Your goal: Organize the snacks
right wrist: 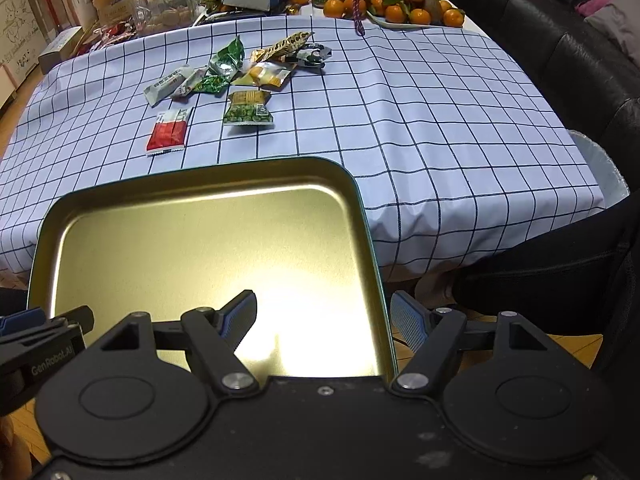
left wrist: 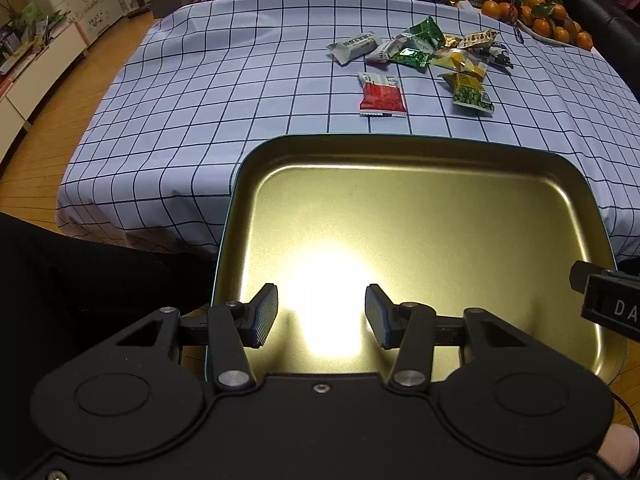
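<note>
Checked tablecloth covers the table. Gold metal tray sits empty at the near edge, nothing loaded yet. Both grippers hover over it, left gripper jaws wide, right gripper wide, straddling the tray's right rim. Snack packets lie clustered mid-table, red packet nearest. Next: reach forward, pinch one crinkly wrapper.

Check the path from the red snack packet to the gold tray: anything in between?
Nothing visible. The red snack packet lies alone on bare checked tablecloth, just beyond the gold tray rim. The green packet sits off to its right, clear of that path.
</note>
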